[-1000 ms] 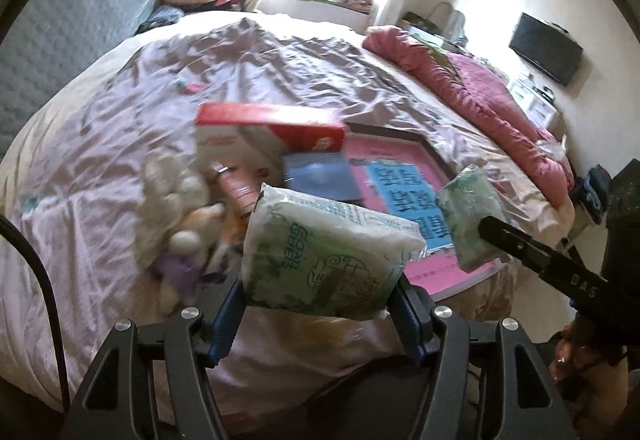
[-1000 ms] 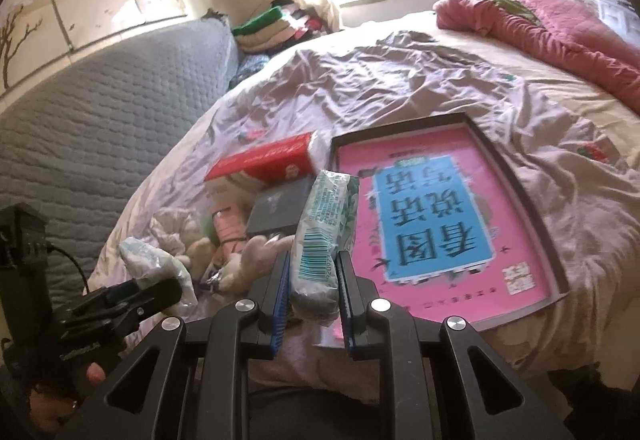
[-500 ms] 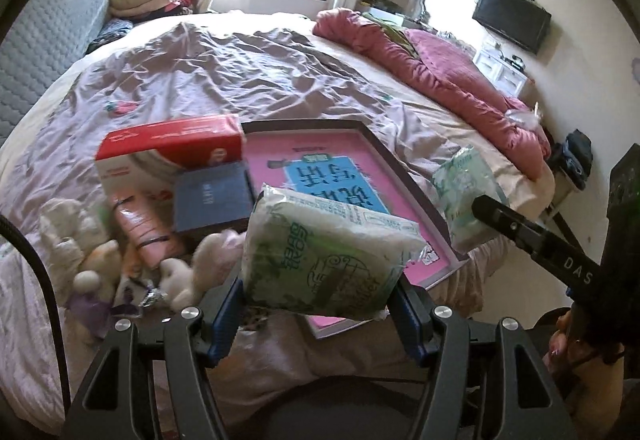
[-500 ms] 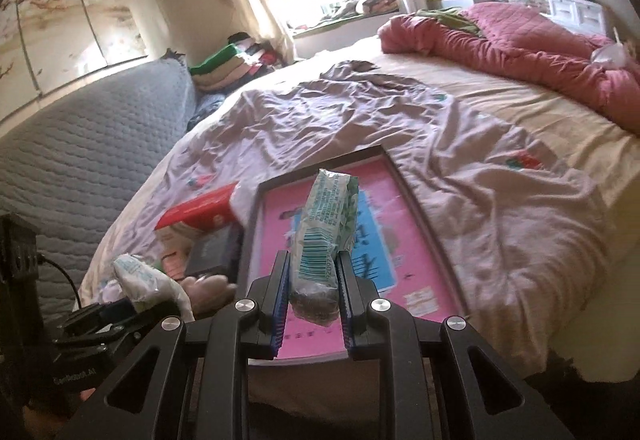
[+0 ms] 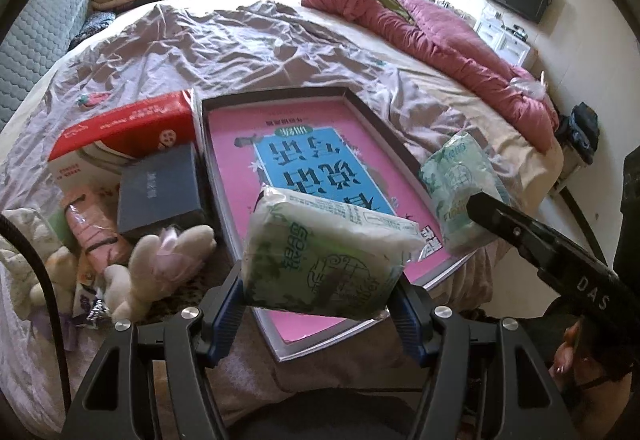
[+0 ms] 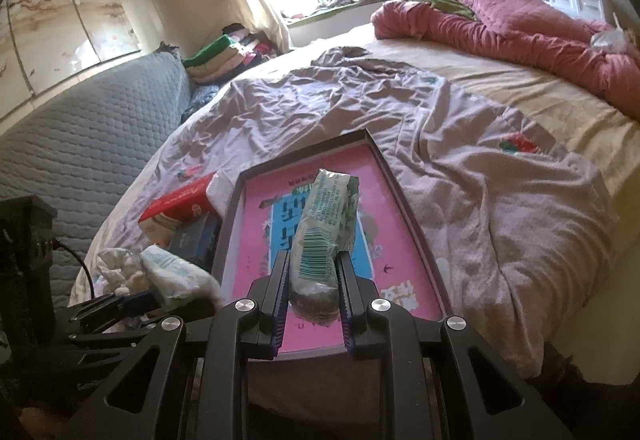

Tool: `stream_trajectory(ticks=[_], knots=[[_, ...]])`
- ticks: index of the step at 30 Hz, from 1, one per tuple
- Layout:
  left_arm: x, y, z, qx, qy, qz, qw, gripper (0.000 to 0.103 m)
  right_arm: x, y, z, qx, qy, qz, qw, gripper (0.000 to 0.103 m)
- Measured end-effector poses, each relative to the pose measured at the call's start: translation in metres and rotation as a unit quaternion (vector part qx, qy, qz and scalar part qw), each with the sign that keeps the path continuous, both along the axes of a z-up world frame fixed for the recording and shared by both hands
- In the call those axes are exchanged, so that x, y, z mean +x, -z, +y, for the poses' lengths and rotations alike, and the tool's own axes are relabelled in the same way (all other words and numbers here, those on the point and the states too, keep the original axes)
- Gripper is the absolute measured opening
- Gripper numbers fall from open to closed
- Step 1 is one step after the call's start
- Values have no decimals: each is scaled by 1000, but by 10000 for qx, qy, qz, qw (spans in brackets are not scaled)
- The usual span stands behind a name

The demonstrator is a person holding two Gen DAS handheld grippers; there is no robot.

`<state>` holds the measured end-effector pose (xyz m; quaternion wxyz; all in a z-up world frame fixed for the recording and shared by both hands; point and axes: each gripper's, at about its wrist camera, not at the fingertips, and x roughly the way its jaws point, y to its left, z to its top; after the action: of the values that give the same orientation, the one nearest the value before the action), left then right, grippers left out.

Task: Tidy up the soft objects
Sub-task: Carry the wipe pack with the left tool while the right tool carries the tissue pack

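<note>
Left hand-held gripper (image 5: 320, 304) clamping tissue pack (image 5: 328, 256), above pink-lined tray (image 5: 360, 108), plush toys (image 5: 160, 256) beside

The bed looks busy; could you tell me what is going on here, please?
A person holds a tool in each hand, and each is shut on a soft tissue pack. The left tool grips one pack across its width; the right tool pinches another pack edge-on. Both hang above the pink-lined tray on the bed; plush toys and boxes lie beside it.
</note>
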<state>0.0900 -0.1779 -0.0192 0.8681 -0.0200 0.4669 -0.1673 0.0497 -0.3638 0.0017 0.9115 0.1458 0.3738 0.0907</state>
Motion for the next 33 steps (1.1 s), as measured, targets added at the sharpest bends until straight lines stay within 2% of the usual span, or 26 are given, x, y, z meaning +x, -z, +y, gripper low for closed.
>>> stream_trajectory(ticks=[11,20,33], knots=[[20,33,-11,360,-54,448,9983,65,20,36,1,255,-48,342,9991,23],[30,42,-28,705,109,603,9956,66,32,51,-5,340,11,535,9980,24],[34,58,-34,632,151,860,9942,66,34,67,-18,221,182,716,9970,26]])
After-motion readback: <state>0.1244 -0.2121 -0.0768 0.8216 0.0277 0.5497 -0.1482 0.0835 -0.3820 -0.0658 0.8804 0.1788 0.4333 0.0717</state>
